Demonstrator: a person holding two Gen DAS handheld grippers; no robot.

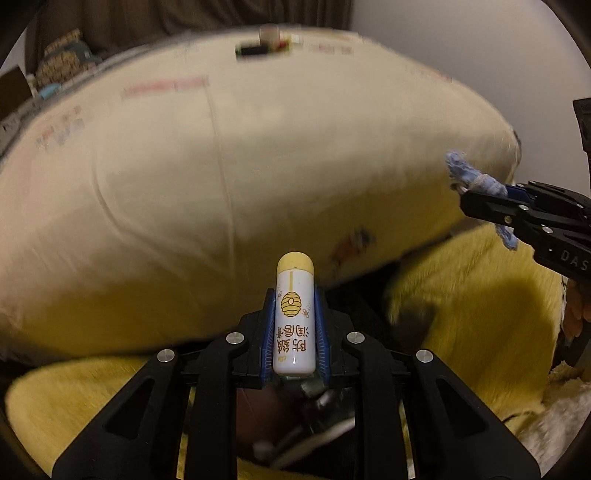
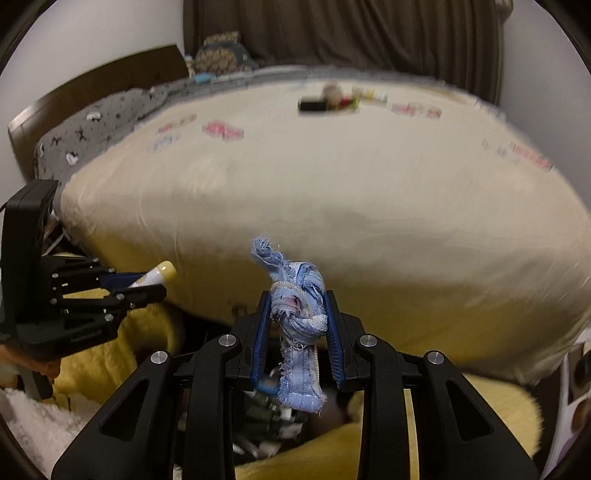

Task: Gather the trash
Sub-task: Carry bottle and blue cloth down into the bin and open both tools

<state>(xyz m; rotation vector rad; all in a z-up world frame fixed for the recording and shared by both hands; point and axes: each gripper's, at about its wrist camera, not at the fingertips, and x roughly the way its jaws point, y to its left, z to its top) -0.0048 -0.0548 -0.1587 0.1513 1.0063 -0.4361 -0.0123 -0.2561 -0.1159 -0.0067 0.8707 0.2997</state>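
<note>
Left wrist view: the left gripper (image 1: 294, 295) is clamped on a lip balm tube (image 1: 294, 317), white with a pale yellow cap and a beehive print. The tube stands lengthwise between the two blue-padded fingers (image 1: 269, 332), both pads pressing its sides; its capped end juts out past the fingertips, and its base sits low between the pads. Beyond it lies a cream bedsheet (image 1: 221, 166), blurred, with a yellow fluffy blanket (image 1: 461, 295) below it. At the right edge the right gripper (image 1: 469, 195) reaches in, with a frayed blue denim scrap (image 1: 476, 181) pinched in it.

Right wrist view: the right gripper (image 2: 298, 299) is closed on the knotted denim scrap (image 2: 299, 325). The knot fills the gap between the pads; a frayed end curls up above the fingertips and the other end hangs down below the pads. Under it, a dark opening in the yellow blanket (image 2: 480, 402) shows a jumble of small objects, too blurred to identify. At left, the left gripper (image 2: 162, 282) holds the lip balm tube (image 2: 159, 275), cap outward. Behind spreads the cream bedsheet (image 2: 332, 192), with a wooden headboard (image 2: 92, 85) and dark curtains (image 2: 351, 33) further back.
</note>
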